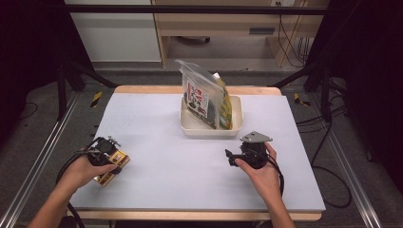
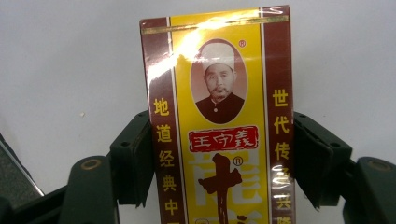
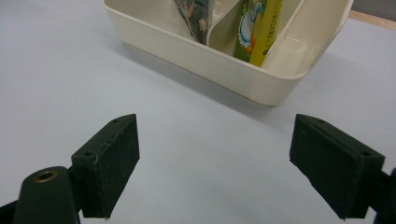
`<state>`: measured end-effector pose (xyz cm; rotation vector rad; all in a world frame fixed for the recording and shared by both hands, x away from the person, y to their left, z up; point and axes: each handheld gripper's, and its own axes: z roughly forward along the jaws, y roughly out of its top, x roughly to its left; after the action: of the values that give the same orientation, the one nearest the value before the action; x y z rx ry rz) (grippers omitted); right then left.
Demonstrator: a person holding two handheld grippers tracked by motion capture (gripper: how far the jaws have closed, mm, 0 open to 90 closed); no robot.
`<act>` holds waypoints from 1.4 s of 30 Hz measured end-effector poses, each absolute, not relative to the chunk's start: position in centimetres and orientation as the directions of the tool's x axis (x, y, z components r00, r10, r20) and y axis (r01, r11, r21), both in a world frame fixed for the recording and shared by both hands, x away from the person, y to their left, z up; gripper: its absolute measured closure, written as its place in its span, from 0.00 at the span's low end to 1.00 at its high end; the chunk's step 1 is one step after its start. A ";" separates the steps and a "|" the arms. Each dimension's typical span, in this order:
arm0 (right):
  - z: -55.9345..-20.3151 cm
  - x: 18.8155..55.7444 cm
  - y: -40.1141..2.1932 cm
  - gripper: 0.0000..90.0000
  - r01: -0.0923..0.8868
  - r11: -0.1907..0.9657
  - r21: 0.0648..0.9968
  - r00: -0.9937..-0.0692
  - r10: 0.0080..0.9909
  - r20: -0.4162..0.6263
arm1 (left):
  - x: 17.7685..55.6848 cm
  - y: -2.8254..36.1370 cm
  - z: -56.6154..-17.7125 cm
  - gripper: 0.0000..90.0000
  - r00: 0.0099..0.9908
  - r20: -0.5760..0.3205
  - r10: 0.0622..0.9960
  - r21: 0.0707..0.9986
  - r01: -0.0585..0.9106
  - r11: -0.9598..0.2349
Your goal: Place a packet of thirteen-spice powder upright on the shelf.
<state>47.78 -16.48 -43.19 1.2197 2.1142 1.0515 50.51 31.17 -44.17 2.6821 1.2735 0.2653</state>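
A yellow and dark-red spice box (image 2: 219,93) with a portrait and Chinese print lies on the pale table near its front left corner (image 1: 113,167). My left gripper (image 2: 223,128) straddles it, both black pads touching its long sides. In the high view that left gripper (image 1: 108,156) sits over the box in the person's left hand. My right gripper (image 3: 215,154) stands open over bare table, pointing at the cream tray (image 3: 261,84). From above, the right gripper (image 1: 231,157) is held just in front of the tray, with nothing between its fingers.
The cream divided tray (image 1: 209,130) stands at the table's middle back. A clear printed pouch (image 1: 199,95) and a yellow-green packet (image 1: 226,107) stand upright in it. Dark frame posts flank the table, and cables trail at the right.
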 end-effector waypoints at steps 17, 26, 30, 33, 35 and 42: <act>-43.2 47.8 -16.5 0.18 0.511 0.302 0.805 -0.490 0.872 -0.016 | 50.7 28.1 -42.0 0.35 0.696 0.159 0.700 0.290 0.645 -0.707; -42.9 47.7 -16.2 0.27 0.514 0.283 0.810 -0.495 0.869 0.011 | 51.1 24.3 -39.9 0.35 0.773 0.217 0.597 0.315 0.523 -0.792; -42.5 47.6 -16.0 0.31 0.510 0.280 0.813 -0.504 0.863 0.019 | 51.3 22.1 -39.2 0.35 0.803 0.237 0.547 0.328 0.464 -0.823; -42.2 47.6 -15.9 0.34 0.506 0.269 0.819 -0.512 0.858 0.035 | 51.4 20.6 -38.8 0.36 0.821 0.243 0.517 0.337 0.428 -0.839; -42.1 47.5 -15.9 0.37 0.507 0.258 0.822 -0.512 0.858 0.046 | 51.4 19.7 -38.5 0.36 0.833 0.256 0.490 0.336 0.399 -0.853; -41.3 47.4 -15.4 0.48 0.524 0.212 0.825 -0.527 0.842 0.118 | 51.4 17.0 -38.0 0.36 0.851 0.274 0.449 0.370 0.337 -0.866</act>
<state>47.45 -15.39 -41.34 1.2731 2.1368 1.2317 51.38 16.96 -38.02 2.7177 0.5926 0.5106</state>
